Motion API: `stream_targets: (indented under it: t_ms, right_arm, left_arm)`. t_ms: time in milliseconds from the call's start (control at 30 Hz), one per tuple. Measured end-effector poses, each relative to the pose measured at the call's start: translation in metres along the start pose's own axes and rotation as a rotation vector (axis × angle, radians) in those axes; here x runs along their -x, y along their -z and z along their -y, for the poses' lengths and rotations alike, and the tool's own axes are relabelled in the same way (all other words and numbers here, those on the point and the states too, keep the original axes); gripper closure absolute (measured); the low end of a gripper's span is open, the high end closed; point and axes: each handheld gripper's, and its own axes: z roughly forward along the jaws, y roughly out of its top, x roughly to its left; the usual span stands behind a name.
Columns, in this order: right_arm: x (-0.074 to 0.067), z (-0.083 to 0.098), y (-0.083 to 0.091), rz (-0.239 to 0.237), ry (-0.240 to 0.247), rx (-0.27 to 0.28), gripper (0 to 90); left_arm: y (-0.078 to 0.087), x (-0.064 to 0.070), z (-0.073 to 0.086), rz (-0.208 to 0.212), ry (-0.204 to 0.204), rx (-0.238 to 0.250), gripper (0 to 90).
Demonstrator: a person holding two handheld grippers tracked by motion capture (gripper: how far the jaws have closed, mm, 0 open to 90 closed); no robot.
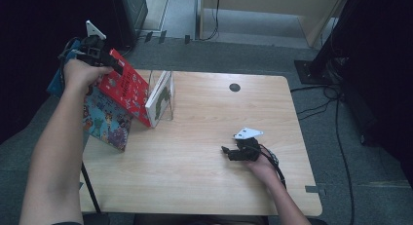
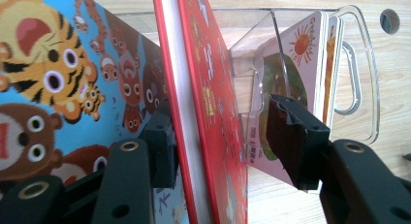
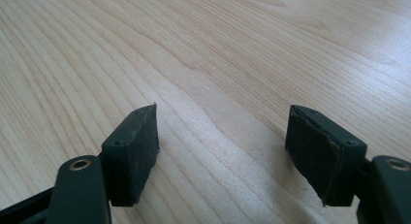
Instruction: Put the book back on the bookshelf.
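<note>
The thick red-covered picture book (image 2: 203, 112) has been leaned at ten o'clock against the clear acrylic book stand (image 2: 361, 73). The left gripper (image 2: 218, 136) is spread around it, its pads apparently released; withdrawal is left. The right gripper (image 3: 220, 156) is held wide and empty.

Three books, all at the table's (image 1: 204, 152) nine to ten o'clock: one red book (image 1: 127, 91), one blue animal book (image 1: 104, 120), one white book (image 1: 159, 98); one clear stand (image 1: 171, 96); two grippers, left (image 1: 109, 64), right (image 1: 225, 150)
</note>
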Motion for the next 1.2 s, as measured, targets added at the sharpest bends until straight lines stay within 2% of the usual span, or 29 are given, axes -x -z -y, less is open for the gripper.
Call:
stream_targets:
  t_ms: [233, 533, 767, 800, 1133, 1200]
  right_arm:
    - [0.000, 0.000, 0.000, 0.000, 0.000, 0.000, 27.8]
    - [0.000, 0.000, 0.000, 0.000, 0.000, 0.000, 27.8]
    - [0.000, 0.000, 0.000, 0.000, 0.000, 0.001, 27.8]
    - [0.000, 0.000, 0.000, 0.000, 0.000, 0.000, 27.8]
    - [0.000, 0.000, 0.000, 0.000, 0.000, 0.000, 27.8]
    - [0.000, 0.000, 0.000, 0.001, 0.000, 0.001, 27.8]
  left_arm:
    - [0.004, -0.003, 0.002, 0.003, 0.013, 0.010, 46.2]
    - [0.009, -0.003, 0.004, -0.013, -0.003, 0.013, 45.9]
    - [0.023, -0.002, 0.005, -0.019, -0.007, 0.036, 44.8]
    - [0.025, -0.002, 0.006, -0.026, -0.017, 0.036, 44.3]
    - [0.045, 0.003, 0.019, -0.010, -0.041, 0.075, 43.9]
    - [0.051, 0.005, 0.023, 0.004, -0.055, 0.085, 43.6]
